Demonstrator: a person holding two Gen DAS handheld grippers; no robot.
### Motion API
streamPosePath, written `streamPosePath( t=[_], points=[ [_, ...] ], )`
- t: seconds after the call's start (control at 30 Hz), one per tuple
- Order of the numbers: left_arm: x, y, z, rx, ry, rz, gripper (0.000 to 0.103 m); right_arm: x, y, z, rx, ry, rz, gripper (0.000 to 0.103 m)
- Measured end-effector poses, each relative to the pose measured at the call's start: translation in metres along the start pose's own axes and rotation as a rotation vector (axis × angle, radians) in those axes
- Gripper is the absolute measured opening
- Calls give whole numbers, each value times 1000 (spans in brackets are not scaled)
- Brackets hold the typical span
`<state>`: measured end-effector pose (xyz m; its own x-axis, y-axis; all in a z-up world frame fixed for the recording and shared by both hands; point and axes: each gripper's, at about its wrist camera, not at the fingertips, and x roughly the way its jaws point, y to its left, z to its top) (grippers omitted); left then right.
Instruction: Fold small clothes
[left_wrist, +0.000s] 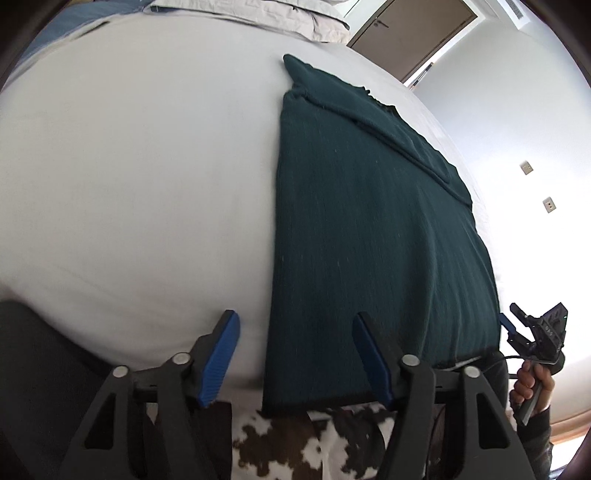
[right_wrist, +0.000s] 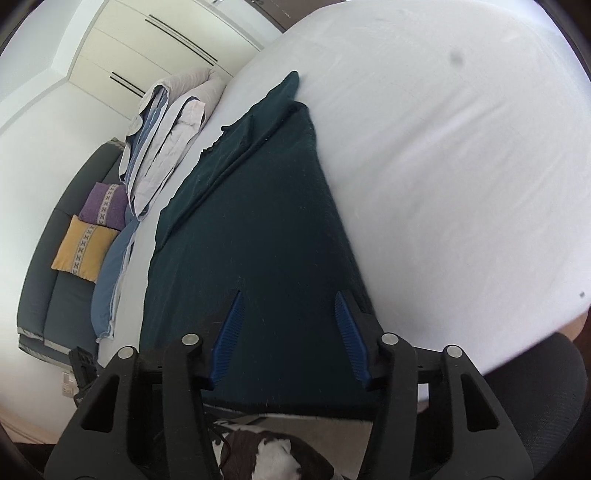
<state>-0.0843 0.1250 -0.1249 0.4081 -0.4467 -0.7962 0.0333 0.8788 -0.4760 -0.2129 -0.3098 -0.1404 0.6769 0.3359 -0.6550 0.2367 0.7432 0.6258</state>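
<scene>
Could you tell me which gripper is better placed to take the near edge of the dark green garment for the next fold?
Probably the right gripper: both its open fingers frame the dark green garment. The left gripper straddles the garment's side edge.

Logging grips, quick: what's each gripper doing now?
Left gripper: open, holding nothing.
Right gripper: open over the dark green garment, holding nothing.

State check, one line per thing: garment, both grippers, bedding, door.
dark green garment: flat on the bed, folded into a long strip, sleeve laid over it
left gripper: open, nothing held
right gripper: open, above the garment, nothing held
white sheet: smooth, bare
duvet: folded, at the bed's far end
door: shut
</scene>
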Motion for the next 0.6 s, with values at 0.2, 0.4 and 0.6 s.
streamPosePath(
  t=[0.2,0.4,0.6],
  points=[
    [2,12,-14,-70,32,-76,47,-14,-17,-8,13,46,23,44],
    [2,19,-12,-100,48,-82,34,-21,-27,-13,27,97,17,42],
    [3,16,-13,-97,71,-66,37,-19,-28,-15,37,136,-1,42]
  ],
)
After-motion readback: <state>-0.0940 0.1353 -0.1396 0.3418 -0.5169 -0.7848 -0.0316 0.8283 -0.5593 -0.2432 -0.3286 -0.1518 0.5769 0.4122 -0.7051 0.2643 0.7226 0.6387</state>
